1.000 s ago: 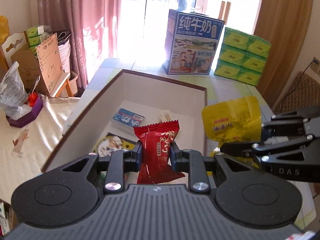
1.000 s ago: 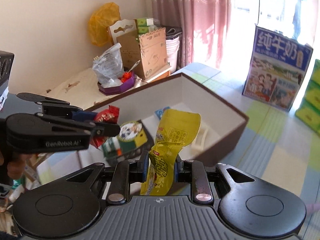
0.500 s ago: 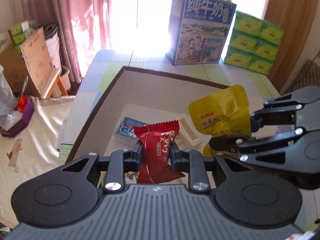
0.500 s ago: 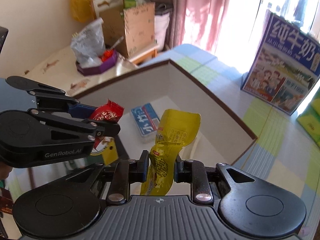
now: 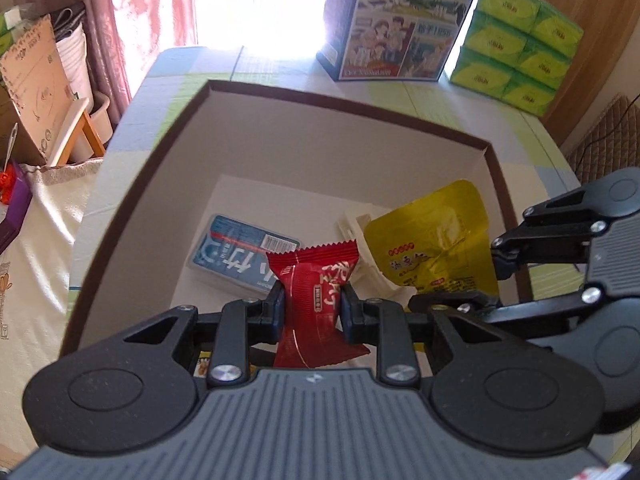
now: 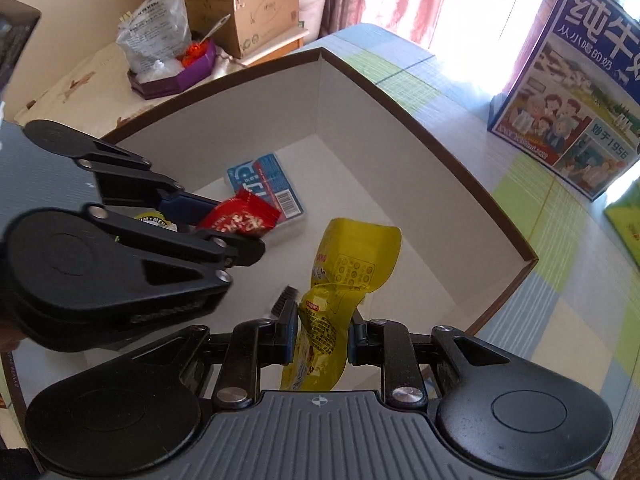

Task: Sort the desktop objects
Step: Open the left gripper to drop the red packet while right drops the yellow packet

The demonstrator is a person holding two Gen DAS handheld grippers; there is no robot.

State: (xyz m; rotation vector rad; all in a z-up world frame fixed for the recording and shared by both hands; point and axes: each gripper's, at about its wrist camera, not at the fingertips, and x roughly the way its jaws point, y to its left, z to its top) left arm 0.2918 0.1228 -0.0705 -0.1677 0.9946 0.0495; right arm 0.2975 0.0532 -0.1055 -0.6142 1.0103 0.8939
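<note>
A desk (image 5: 472, 108) under a pale checked cloth carries a brown-rimmed open box (image 5: 340, 104), a blue milk carton (image 5: 396, 20) and stacked green tissue packs (image 5: 516, 40) by a sunlit window with pink curtains (image 5: 132, 12). The left gripper (image 5: 312, 306) is clamped on a red snack packet (image 5: 314, 280); the right gripper (image 6: 322, 334) is clamped on a yellow pouch (image 6: 344, 280). Both packets hang over the box's inside, side by side, above a blue pack (image 6: 266, 184) lying on the white box floor.
</note>
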